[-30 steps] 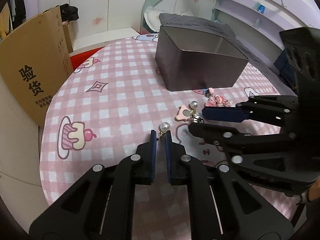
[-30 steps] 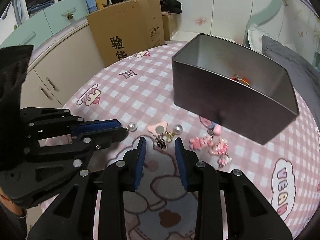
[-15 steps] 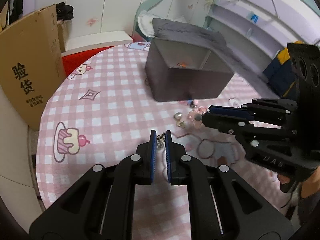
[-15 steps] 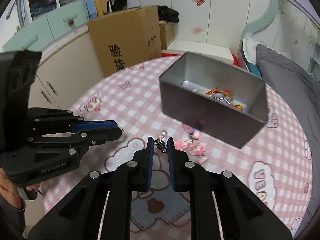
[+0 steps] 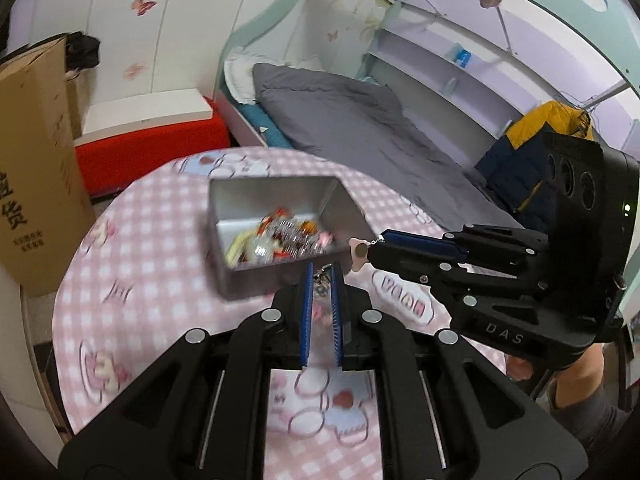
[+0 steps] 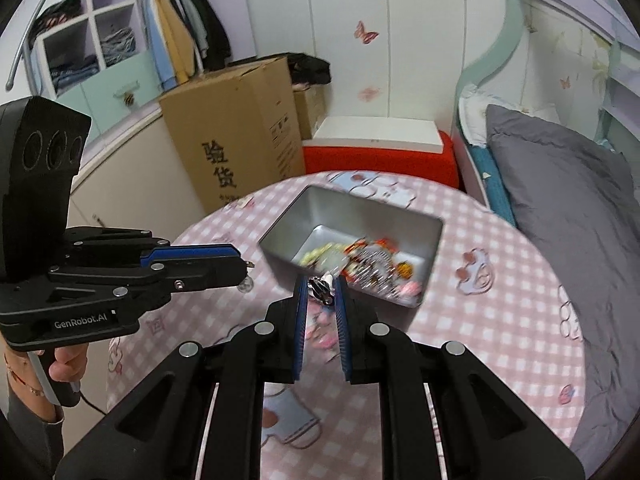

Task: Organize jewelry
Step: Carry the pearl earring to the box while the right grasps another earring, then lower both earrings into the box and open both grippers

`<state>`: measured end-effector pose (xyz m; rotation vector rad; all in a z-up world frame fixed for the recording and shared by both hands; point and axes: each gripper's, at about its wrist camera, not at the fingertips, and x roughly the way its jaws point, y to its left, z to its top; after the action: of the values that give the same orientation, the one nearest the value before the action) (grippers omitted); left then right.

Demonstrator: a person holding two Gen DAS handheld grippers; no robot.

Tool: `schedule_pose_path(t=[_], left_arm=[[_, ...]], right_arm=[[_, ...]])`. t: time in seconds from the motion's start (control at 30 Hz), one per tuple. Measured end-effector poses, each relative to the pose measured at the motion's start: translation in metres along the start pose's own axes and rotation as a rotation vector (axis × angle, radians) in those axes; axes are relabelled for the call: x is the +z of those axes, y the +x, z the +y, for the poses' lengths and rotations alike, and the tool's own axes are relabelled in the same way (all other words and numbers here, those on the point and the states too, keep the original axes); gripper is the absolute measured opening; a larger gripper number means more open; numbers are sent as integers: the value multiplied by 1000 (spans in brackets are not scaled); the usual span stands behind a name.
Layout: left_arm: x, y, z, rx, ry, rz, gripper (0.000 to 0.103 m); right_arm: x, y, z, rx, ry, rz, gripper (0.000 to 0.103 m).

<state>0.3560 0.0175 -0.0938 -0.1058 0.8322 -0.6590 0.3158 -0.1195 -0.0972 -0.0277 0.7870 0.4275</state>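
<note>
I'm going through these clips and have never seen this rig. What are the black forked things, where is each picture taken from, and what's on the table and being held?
No robot here: a person holds one handheld tool in each hand, each with a fisheye camera looking along its two fingers. In the left camera's picture the left tool fills the foreground, pinching a small metal clasp; the right tool enters from the side, dangling a pink charm. The other picture is the right tool's own view, with a dark clip in its grip. On the pink checked tablecloth stands a metal tin already holding blurred, colourful trinkets.

Jewelry-filled open metal tin, tabletop
</note>
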Motion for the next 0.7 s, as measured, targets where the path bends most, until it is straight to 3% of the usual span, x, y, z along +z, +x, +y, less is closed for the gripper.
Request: schedule_pose_path(t=[0.27,0.5,0.7], left_arm=[[29,43,0,-7,-14,58,9],[26,77,11,40,-29,127,9],[25,85,21,80,-71,136,10]], right_arm=[[16,12,-31,-38,46,9,12],[13,33,-40,-33,64,49,12],[11,43,-46,-23,75,69,12]])
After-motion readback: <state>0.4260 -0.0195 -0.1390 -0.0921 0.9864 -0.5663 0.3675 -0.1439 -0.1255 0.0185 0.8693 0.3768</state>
